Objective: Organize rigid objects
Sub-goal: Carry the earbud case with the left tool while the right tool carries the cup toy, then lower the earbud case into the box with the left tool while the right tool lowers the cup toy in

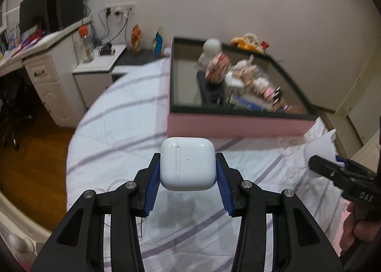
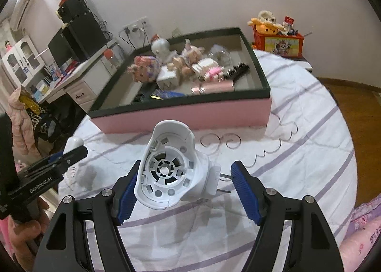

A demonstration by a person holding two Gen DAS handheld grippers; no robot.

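Observation:
A white earbud case (image 1: 188, 163) hangs above the striped bedsheet (image 1: 119, 129), and my left gripper (image 1: 188, 156) is shut on it, blue pads pressing both its sides. My right gripper (image 2: 187, 165) carries a white plastic housing (image 2: 166, 172) with metal prongs on its right side. The left pad lies against the shell and the right pad meets the prong side. Ahead of both stands a pink box with a dark rim (image 1: 238, 126), holding several toys and small items. The right gripper (image 1: 316, 160) shows at the right edge of the left wrist view, and the left gripper (image 2: 81, 149) at the left of the right wrist view.
A white desk (image 1: 42, 74) with a monitor and a low nightstand (image 1: 95, 67) stand left of the bed, over wooden floor (image 1: 31, 165). An orange toy box (image 2: 277, 42) sits behind the pink box (image 2: 190, 115). Thin wire curls (image 2: 221, 140) lie on the sheet.

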